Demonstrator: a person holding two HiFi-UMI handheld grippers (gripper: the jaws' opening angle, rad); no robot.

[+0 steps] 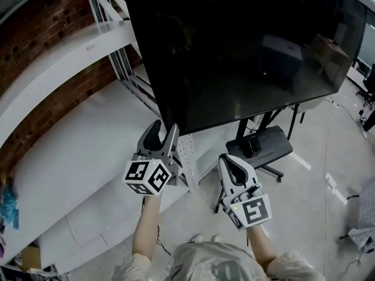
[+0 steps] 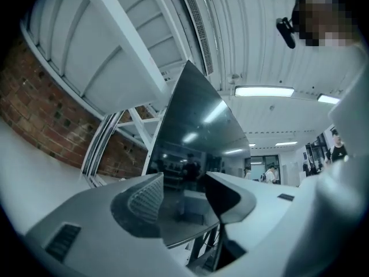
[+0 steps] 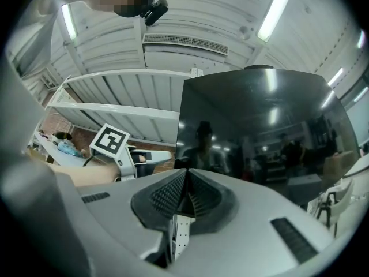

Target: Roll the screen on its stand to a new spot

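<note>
While both grippers point up toward the screen, only the left gripper reaches its edge. Seen from the head view, this gripper sits at the lower left corner of the dark panel, with its right finger overlapping that corner. In the left gripper view, the left gripper has its jaws spread apart. The lower edge of the screen runs across the gap between them, and the ribbed pads do not press on it.

The right gripper hangs below the bottom edge of the screen, right of a white perforated post and left of the black stand. In the right gripper view, the right gripper has its jaws closed pad against pad, with nothing between them. The screen rises just beyond its tips, and the post shows beneath them.

The screen stands tilted over a grey floor, beside a brick wall and a white frame.

Markings: each gripper carries a cube with black-and-white square patterns, seen in the head view and, for the left gripper, in the right gripper view. The panel face shows only reflections of ceiling lights.
</note>
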